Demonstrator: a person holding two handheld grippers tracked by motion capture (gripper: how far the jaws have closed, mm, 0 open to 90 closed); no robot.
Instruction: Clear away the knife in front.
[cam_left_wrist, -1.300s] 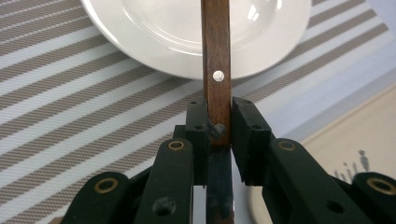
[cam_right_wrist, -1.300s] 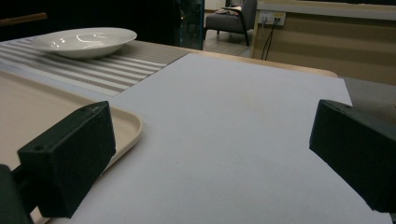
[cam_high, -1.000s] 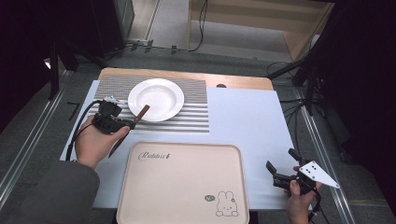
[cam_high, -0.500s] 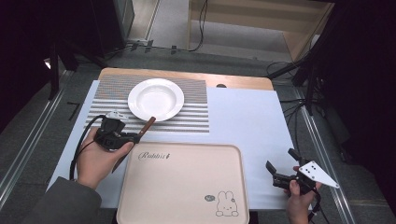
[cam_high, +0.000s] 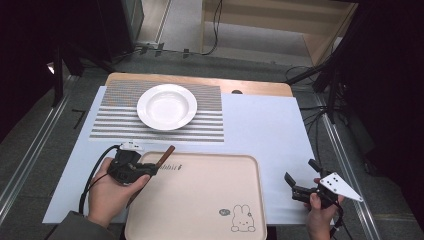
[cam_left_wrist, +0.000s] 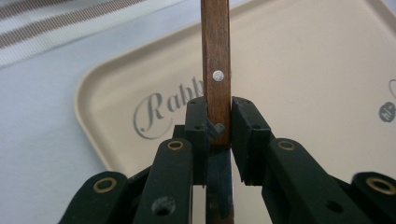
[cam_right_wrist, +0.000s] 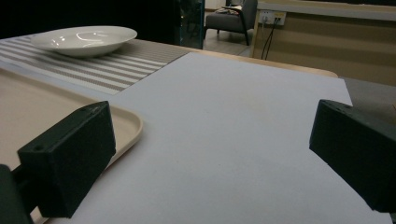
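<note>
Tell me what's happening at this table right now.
A person works with a gripper in each hand. The left gripper is shut on a wooden utensil handle with metal rivets and holds it over the near left corner of a beige rabbit-print tray; what the utensil is cannot be told. The right gripper hangs open beside the tray's right edge, holding nothing. Farther back, a white plate sits bare on a striped placemat.

Wooden handle (cam_left_wrist: 216, 60), matt brown w/ metal rivets. Left claw (cam_left_wrist: 218, 122) matt black plastic. Tray (cam_high: 210, 200) smooth beige plastic, slight sheen. Plate (cam_high: 167, 106) glossy white ceramic. Placemat (cam_high: 210, 117) woven, striped. Worktop (cam_high: 270, 130) cover matt pale, smooth.
</note>
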